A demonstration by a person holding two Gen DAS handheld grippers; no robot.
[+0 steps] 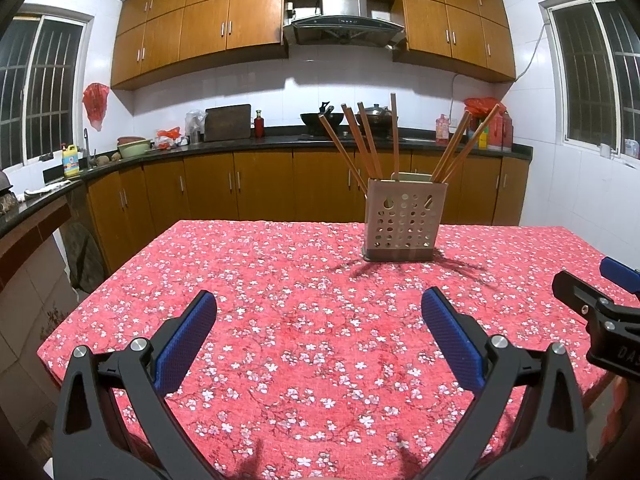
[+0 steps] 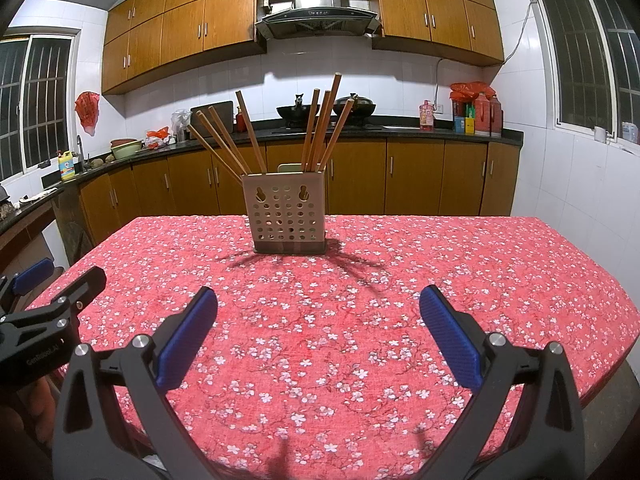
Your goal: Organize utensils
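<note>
A beige perforated utensil holder [image 1: 404,220] [image 2: 286,216] stands upright on the far half of the table, with several wooden chopsticks [image 1: 370,142] [image 2: 320,128] fanned out of its top. My left gripper [image 1: 318,304] hovers open over the near cloth, well short of the holder and to its left. My right gripper [image 2: 318,304] is open too, with nothing between its blue pads, facing the holder from the near side. Each gripper shows at the other view's edge: the right gripper [image 1: 592,288], the left gripper [image 2: 52,280].
A red floral cloth covers the table [image 1: 300,360] [image 2: 480,280], whose edges drop off left and right. Behind it runs a dark kitchen counter [image 1: 240,142] with woks, bottles and bowls, over wooden cabinets [image 2: 416,176].
</note>
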